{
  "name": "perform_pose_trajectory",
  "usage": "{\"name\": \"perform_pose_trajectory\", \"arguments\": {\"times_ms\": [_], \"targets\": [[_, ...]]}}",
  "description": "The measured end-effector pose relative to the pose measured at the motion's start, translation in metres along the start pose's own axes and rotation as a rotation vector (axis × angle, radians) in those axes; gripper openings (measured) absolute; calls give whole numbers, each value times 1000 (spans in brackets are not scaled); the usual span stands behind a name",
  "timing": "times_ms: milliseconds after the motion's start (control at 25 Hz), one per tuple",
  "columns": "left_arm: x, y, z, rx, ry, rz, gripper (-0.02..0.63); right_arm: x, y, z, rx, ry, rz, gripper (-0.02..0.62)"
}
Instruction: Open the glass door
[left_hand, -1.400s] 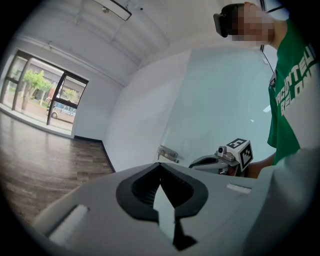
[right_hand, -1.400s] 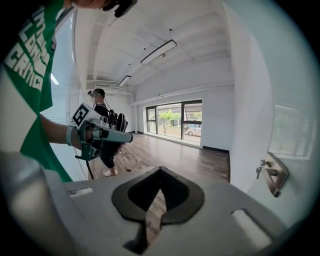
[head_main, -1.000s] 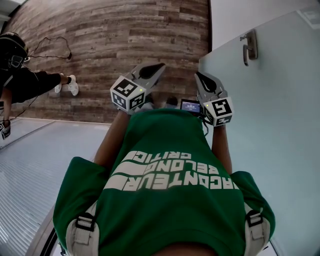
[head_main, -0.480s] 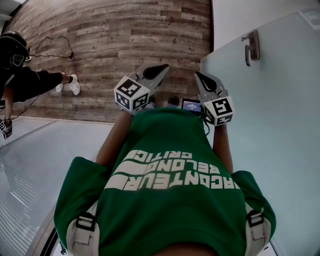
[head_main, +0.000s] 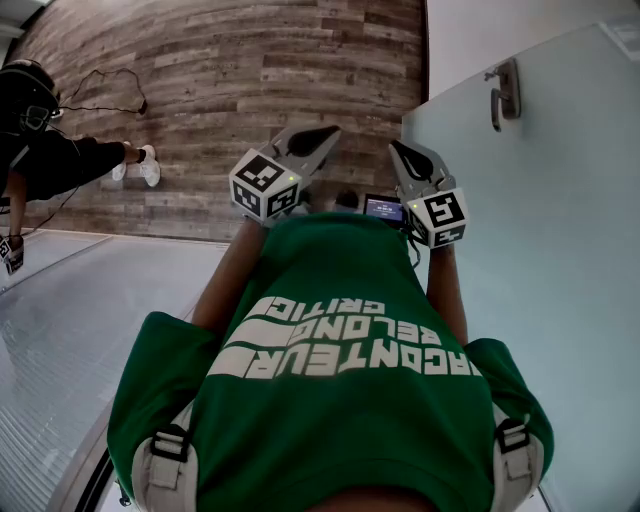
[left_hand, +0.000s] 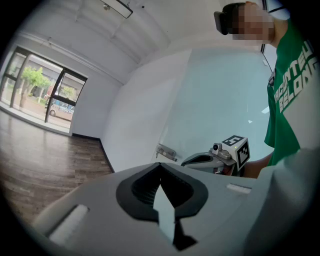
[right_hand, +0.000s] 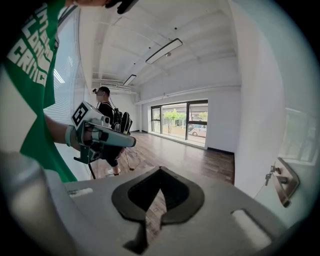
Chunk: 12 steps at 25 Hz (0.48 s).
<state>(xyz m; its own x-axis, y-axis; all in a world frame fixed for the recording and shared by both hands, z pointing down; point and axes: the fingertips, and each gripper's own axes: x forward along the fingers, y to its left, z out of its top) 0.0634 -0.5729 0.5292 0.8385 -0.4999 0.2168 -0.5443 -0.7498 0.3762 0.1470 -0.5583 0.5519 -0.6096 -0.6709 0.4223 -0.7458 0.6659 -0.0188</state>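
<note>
The frosted glass door (head_main: 540, 250) stands at the right of the head view, with its metal handle (head_main: 503, 92) near the top. I hold both grippers up in front of my chest, well short of the handle. My left gripper (head_main: 322, 134) is shut and holds nothing. My right gripper (head_main: 397, 148) is also shut and empty, close to the door's edge. In the left gripper view the jaws (left_hand: 160, 167) meet, and the handle (left_hand: 166, 151) shows beyond them, with the right gripper (left_hand: 200, 159) beside it. The right gripper view shows shut jaws (right_hand: 160, 170) and the handle (right_hand: 283, 187) at the far right.
A wooden floor (head_main: 250, 80) stretches ahead. Another person (head_main: 50, 160) in dark clothes and white shoes stands at the left, with a cable on the floor nearby. A frosted glass panel (head_main: 60, 320) runs along my lower left. Large windows (right_hand: 180, 120) close the far end of the room.
My left gripper has drifted slightly right and up. The right gripper and the door have barely shifted.
</note>
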Motion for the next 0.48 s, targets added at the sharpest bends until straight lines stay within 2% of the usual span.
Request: {"name": "perform_pose_trajectory", "arguments": {"times_ms": [480], "targets": [[2, 2, 1, 0, -1, 8, 17, 2, -4, 0, -6, 2, 10, -9]]}}
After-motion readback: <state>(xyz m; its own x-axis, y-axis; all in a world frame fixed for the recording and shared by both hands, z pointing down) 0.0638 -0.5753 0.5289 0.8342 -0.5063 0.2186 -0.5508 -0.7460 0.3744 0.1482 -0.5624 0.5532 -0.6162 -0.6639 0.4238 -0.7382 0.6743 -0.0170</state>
